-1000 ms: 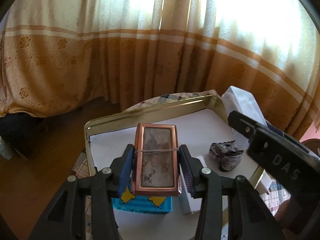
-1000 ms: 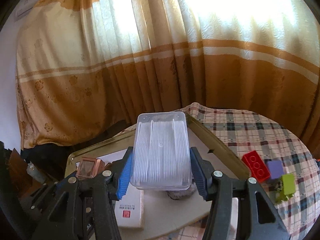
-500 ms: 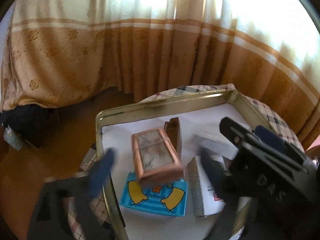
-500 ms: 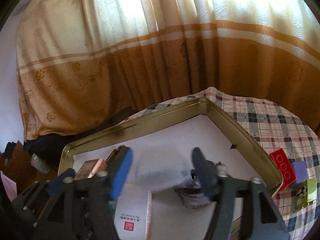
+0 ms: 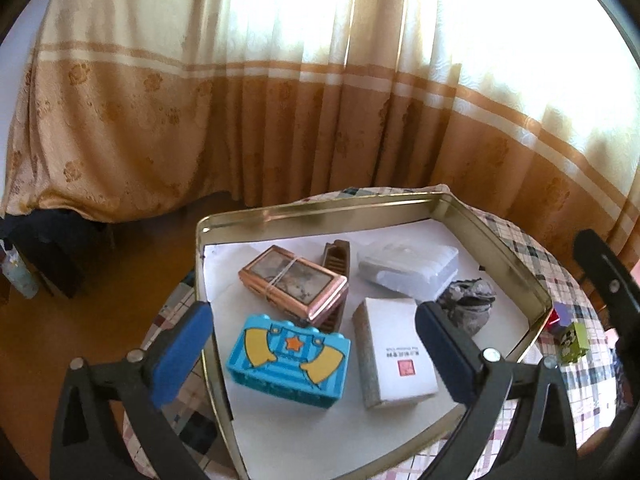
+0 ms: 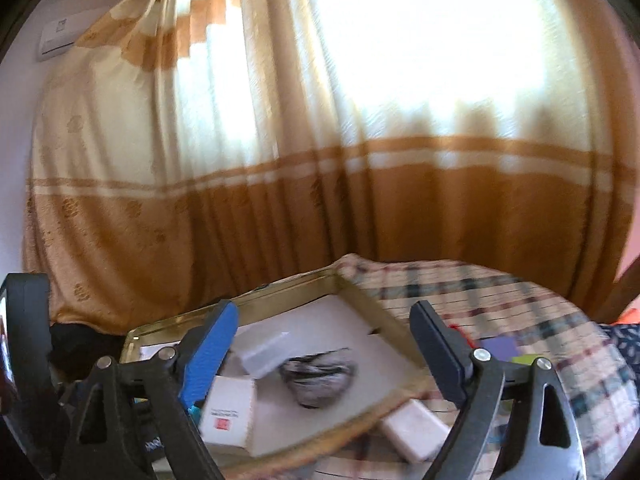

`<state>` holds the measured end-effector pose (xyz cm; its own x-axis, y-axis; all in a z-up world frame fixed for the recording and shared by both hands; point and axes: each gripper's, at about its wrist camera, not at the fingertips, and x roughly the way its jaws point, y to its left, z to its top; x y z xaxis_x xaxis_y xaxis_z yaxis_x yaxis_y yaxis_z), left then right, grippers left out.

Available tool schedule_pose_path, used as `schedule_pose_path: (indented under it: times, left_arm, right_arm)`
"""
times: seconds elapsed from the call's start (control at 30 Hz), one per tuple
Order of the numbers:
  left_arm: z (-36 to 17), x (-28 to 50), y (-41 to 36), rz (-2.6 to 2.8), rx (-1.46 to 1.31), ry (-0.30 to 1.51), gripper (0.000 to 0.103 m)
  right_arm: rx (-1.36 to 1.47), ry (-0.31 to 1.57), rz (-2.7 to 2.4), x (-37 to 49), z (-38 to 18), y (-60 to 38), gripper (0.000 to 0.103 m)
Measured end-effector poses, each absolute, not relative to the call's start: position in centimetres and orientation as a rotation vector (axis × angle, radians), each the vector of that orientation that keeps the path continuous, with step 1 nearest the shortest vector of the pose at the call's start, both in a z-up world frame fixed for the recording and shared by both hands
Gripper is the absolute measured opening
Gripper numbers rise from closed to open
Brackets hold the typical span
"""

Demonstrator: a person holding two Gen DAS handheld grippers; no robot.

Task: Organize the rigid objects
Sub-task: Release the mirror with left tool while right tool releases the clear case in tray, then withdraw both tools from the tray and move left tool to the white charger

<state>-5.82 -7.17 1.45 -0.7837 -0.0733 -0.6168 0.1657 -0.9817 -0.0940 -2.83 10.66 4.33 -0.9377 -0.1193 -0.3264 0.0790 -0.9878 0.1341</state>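
A shallow gold-coloured metal tray point(image 5: 500, 240) lined with white paper sits on a plaid-clothed table point(image 5: 532, 252) and holds the sorted things. A copper-framed rectangular box point(image 5: 294, 280) lies near the tray's centre; at its six o'clock is a blue plastic brick with yellow shapes and an orange star point(image 5: 288, 356), at its four o'clock a white cardboard box point(image 5: 396, 350), at its three o'clock a clear plastic case point(image 5: 408, 266). A crumpled grey lump point(image 5: 468, 304) rests beside the case. The left gripper point(image 5: 312, 350) and right gripper point(image 6: 324, 352) are both opening, jaws wide apart with nothing pinched.
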Motion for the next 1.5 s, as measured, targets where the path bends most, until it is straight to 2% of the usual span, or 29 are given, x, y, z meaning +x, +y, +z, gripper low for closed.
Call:
schedule_pose_path:
  times: [0.3,0.53,0.83,1.5]
  left_arm:
    - [1.7,-3.6,-4.8,-2.879,0.823,0.086,0.103]
    - [2.3,-2.1,-3.4,-2.869,0.679,-0.027,0.102]
    - [2.5,-1.7,-3.3,-2.890,0.649,-0.025,0.103]
    - [2.4,-1.2,-2.6,-2.905,0.633,-0.030,0.103]
  right_arm:
    - [0.294,-0.055,-3.162,1.2,3.9,13.1,0.090]
    - [0.374,-0.021,-3.142,1.1,2.5,12.9,0.091]
    - [0.429,-0.092,-3.169,0.9,2.1,14.0,0.092]
    - [0.347,-0.240,-3.274,2.3,2.5,16.4,0.096]
